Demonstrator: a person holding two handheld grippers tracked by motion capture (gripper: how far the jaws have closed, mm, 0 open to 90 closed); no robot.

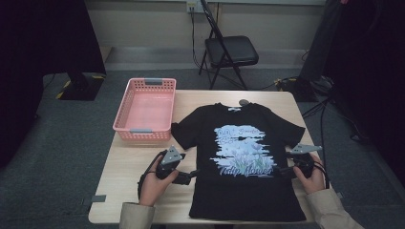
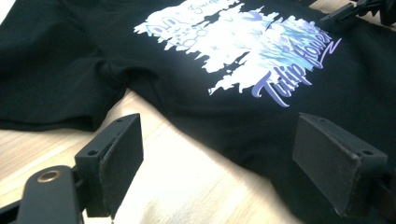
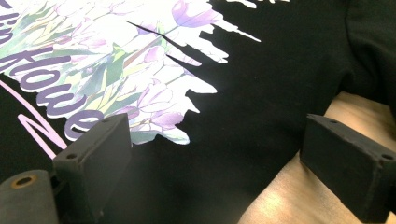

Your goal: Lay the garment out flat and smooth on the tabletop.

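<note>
Left tool [image 1: 191, 175]: black, two flat rectangular pads, grey three-cornered plate on top. Held in the person's left hand [image 1: 154, 183] at 7 o'clock on the counter, pointing toward 3 o'clock. Jaws stand wide apart, gripping nothing; in the left gripper view one pad [image 2: 116, 158] hangs over bare wood, the other over the shirt's side edge.

Right tool [image 1: 285, 169]: same build, held in the right hand [image 1: 313, 176] at 4 o'clock, pointing toward 9 o'clock. Jaws likewise spread and empty; in the right gripper view one pad [image 3: 95, 163] sits over black cloth near the print, the other over wood just beside the shirt edge.

T-shirt [image 1: 246, 191]: black, soft knit, matte. Lies flat, front up, on the counter's centre and right, hem at 6 o'clock, collar at 12, short sleeves spread to 9 and 3. Chest print in white, pale blue and purple: tulips, with cursive lettering beneath. Slight creases at the left underarm.

Counter [image 1: 124, 164]: pale wood grain, smooth, rectangular.

Basket [image 1: 123, 121]: pink plastic, rectangular, lattice walls, grey handle clips; at 10 o'clock, just beside the shirt's left sleeve.

Folding chair [image 1: 231, 50]: black, padded seat, on the grey carpet beyond the counter at 12 o'clock.
</note>
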